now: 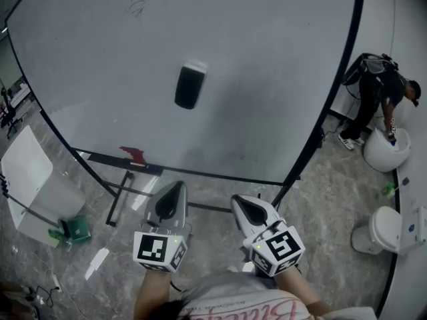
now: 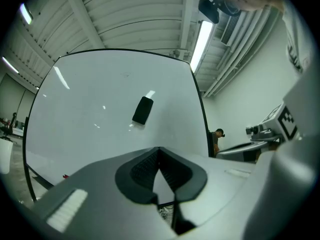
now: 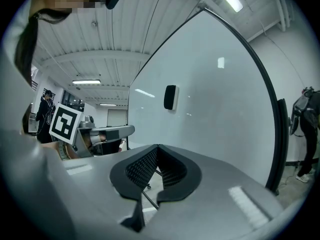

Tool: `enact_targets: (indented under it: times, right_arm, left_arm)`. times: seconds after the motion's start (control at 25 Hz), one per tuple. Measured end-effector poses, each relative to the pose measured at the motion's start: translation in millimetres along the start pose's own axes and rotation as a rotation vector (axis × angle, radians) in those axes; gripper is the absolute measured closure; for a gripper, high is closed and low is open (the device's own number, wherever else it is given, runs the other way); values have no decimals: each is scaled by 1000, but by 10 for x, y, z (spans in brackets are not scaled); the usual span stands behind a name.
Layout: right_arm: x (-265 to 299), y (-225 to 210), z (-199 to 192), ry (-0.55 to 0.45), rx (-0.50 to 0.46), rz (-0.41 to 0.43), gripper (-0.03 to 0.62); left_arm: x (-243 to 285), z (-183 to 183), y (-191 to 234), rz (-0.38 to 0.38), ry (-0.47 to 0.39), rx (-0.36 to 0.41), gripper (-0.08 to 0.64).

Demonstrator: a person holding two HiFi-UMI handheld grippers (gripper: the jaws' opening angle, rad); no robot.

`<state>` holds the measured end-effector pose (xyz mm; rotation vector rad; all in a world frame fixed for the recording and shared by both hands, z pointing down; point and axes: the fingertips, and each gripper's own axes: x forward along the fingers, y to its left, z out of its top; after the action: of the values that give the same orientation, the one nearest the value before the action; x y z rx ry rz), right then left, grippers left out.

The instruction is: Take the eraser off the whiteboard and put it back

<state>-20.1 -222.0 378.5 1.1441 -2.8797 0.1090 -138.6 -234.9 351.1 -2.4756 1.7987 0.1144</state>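
A black eraser sticks to the large whiteboard, near its middle and a little left. Both grippers hang low in front of the board's bottom edge, well short of the eraser. My left gripper is shut with nothing between its pads; in its own view the eraser lies above the closed tips. My right gripper sits beside it, also shut and empty. From the right gripper view the eraser shows on the board, above the jaws.
A small red thing sits at the board's lower left edge. The board's black stand spreads on the marble floor. A white chair and green box are at left. A person bends over white stools at right.
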Motion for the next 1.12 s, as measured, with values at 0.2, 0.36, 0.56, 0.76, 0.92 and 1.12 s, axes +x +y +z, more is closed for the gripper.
enact_targets:
  times: [0.2,0.36,0.56,0.76,0.92,1.12]
  right_arm:
    - [14,62,-13,-4,-22,24,592]
    - [5,78,-26,1,-30,26,592]
    - [-8,74,-74,25,-17,20,592]
    - [13,128,13,-1,-38,34,592]
    - [5,116,-52,30,-18,21,592]
    - [2,111,-98,54,-26,16,592]
  left_arm:
    - [-108,-101,-78,-24,14,-29,560]
    - [-147,-174,-126,-30,30,-32,560]
    - [-181,-189,-157,-30,31,-35,560]
    - [-200,-184,-155,-24,23,-39,560]
    - [-218,-179,-128,-8,20,-48,560]
    - [-220,-186,-108,-2,18,-54,560]
